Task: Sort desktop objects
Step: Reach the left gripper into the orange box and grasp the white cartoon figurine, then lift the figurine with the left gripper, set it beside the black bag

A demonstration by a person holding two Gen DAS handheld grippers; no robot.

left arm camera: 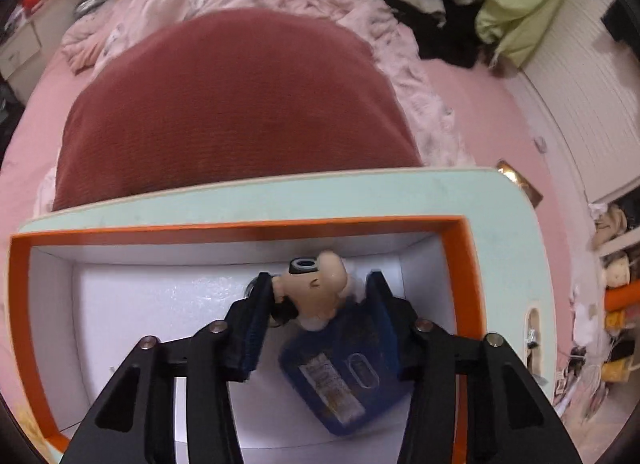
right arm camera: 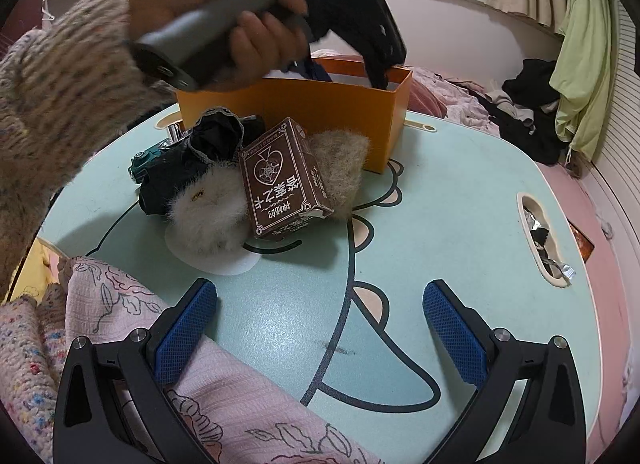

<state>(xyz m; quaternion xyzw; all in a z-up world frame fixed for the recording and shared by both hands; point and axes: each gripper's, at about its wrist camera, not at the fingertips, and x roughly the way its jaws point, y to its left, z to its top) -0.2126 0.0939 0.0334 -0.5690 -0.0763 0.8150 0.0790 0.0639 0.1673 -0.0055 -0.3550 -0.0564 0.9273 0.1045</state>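
Figurine (left arm camera: pixel 320 288) is sitting between the left tool (left arm camera: pixel 318 300) pads, deep inside the orange box (left arm camera: pixel 24 304) above a blue pouch (left arm camera: pixel 344 376); grip contact unclear, likely a drop-off. Right tool (right arm camera: pixel 320 328) is hanging spread wide, empty, over the table (right arm camera: pixel 440 191), facing the card box (right arm camera: pixel 280 179), fur items and toy car (right arm camera: pixel 146 161) awaiting sorting.
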